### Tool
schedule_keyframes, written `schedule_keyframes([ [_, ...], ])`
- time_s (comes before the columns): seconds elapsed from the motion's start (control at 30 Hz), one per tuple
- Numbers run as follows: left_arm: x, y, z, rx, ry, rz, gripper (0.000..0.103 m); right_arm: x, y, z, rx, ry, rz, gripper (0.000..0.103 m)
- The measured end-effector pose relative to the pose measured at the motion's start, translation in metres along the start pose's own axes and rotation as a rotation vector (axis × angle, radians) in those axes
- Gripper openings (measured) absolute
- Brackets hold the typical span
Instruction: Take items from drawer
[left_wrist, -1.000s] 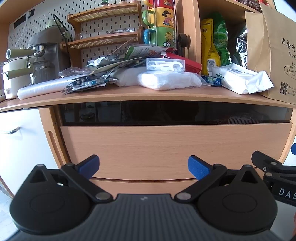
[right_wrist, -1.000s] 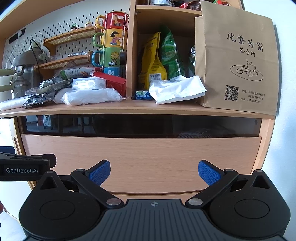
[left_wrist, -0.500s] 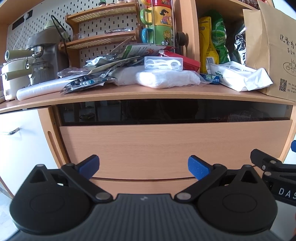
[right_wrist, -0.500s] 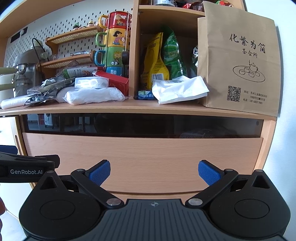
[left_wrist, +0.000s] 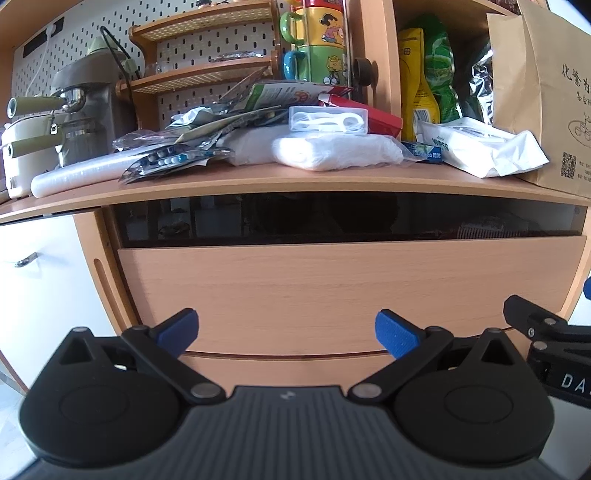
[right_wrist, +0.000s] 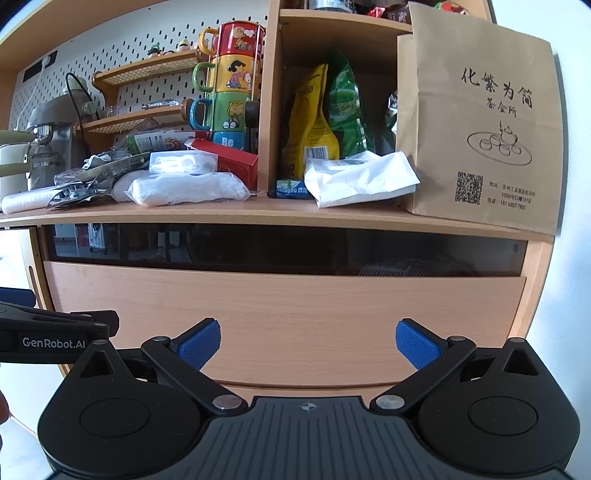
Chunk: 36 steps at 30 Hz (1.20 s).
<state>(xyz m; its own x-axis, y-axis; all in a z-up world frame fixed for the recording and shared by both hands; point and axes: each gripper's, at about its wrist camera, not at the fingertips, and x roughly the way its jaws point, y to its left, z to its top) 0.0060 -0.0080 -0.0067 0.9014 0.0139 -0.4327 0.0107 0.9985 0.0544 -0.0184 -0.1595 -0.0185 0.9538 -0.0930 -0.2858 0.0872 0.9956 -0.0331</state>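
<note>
A wooden drawer front (left_wrist: 332, 291) (right_wrist: 288, 321) fills the middle of both views, below a dark glass strip (left_wrist: 332, 218) (right_wrist: 258, 251). Behind the glass at the right a striped item (left_wrist: 487, 230) shows dimly. My left gripper (left_wrist: 286, 330) is open and empty, close in front of the drawer front. My right gripper (right_wrist: 308, 343) is open and empty, also facing the drawer front. Each gripper shows at the edge of the other's view.
The wooden countertop (left_wrist: 295, 181) above the drawer carries packets, a white wrapped bundle (left_wrist: 336, 153), a wipes pack (left_wrist: 480, 147), a brown paper bag (right_wrist: 480, 125), stacked mugs (right_wrist: 232, 85) and a coffee machine (left_wrist: 81, 110). A white cabinet (left_wrist: 44, 277) stands to the left.
Both grippers have moved slightly closer to the cabinet and tilted a little; the shelf items sit slightly higher in view. Both stay open.
</note>
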Motion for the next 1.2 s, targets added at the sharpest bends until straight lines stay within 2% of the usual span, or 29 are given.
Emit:
schedule_keyframes([
  [0.13, 0.002, -0.001, 0.0, 0.046, -0.021, 0.009, 0.103, 0.008, 0.008, 0.001, -0.172, -0.032, 0.024, 0.103],
  [0.23, 0.006, -0.006, 0.002, 0.154, -0.057, 0.019, 0.103, 0.015, 0.014, 0.002, -0.303, -0.056, 0.043, 0.103],
  [0.33, 0.016, -0.007, 0.009, 0.209, -0.064, 0.006, 0.103, 0.027, 0.02, 0.007, -0.447, -0.06, 0.087, 0.103],
  [0.47, 0.038, -0.011, 0.022, 0.259, -0.044, -0.048, 0.103, 0.054, 0.029, 0.016, -0.549, -0.051, 0.148, 0.103],
  [0.67, 0.067, -0.02, 0.024, 0.376, -0.032, -0.069, 0.103, 0.081, 0.03, 0.016, -0.672, -0.061, 0.156, 0.102],
  [0.8, 0.081, -0.024, 0.022, 0.414, -0.023, -0.054, 0.103, 0.099, 0.032, 0.011, -0.743, -0.019, 0.191, 0.091],
  [0.87, 0.085, -0.024, 0.022, 0.416, -0.017, -0.071, 0.103, 0.11, 0.033, 0.009, -0.767, 0.012, 0.203, 0.073],
  [0.97, 0.09, -0.026, 0.021, 0.43, -0.008, -0.074, 0.103, 0.122, 0.031, 0.009, -0.771, 0.044, 0.207, 0.06],
  [1.07, 0.09, -0.028, 0.02, 0.451, -0.024, -0.066, 0.103, 0.128, 0.031, 0.012, -0.782, 0.046, 0.203, 0.06],
  [1.2, 0.093, -0.027, 0.019, 0.465, -0.032, -0.1, 0.103, 0.132, 0.031, 0.007, -0.819, 0.036, 0.19, 0.06],
])
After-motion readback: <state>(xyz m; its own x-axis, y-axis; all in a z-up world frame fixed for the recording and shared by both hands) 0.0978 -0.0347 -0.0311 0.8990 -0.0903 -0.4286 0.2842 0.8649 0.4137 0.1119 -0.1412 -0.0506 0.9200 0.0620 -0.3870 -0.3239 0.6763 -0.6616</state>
